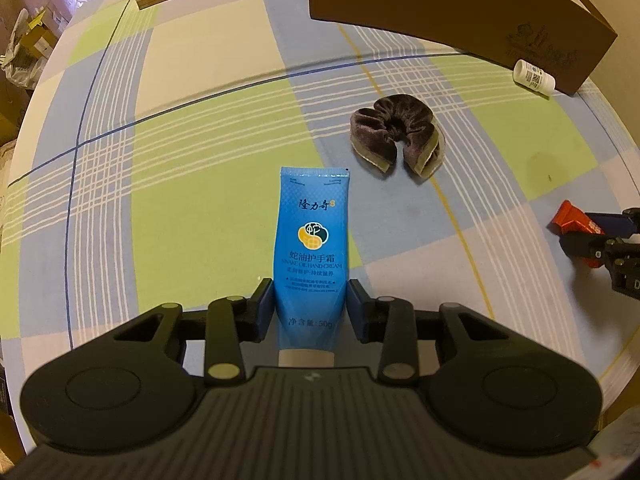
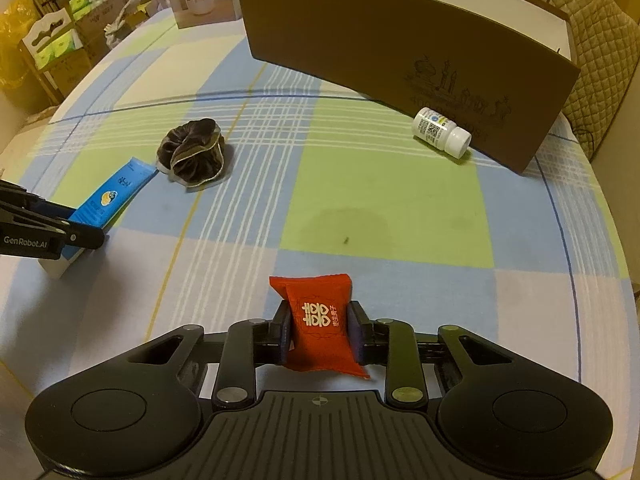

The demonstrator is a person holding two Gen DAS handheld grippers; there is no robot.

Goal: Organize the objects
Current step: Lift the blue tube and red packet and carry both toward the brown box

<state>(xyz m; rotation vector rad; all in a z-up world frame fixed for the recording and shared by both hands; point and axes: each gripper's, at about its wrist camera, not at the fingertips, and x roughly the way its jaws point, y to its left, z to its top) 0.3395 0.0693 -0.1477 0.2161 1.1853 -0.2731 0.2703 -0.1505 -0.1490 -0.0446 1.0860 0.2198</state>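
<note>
Hand cream tube (image 1: 310,256) is clamped low on its body by the left claw (image 1: 311,308), the blue pads pressed against both flat sides just above the cap. A soft plastic tube of this kind is judged light and squashable; a hold near the stiffer cap end seems wise, since the crimped far end would flex. The red sachet (image 2: 320,322) is pinched across its middle by the right claw (image 2: 320,328), and its pillow shape is visibly drawn in, so it is taken to be soft, light and crushable. Both items appear lifted or barely resting on the checked counter (image 2: 380,200); contact cannot be told.

Ahead stands the brown box (image 2: 360,40), open at the top, a likely destination. A white bottle (image 2: 440,131) lies on its side just beside the box wall, and a dark scrunchie (image 2: 196,152) lies near the tube's tip. Between the claws and the box the counter is largely open, though the bottle could be nudged and rolled. The counter's near edge is curved by the lens.
</note>
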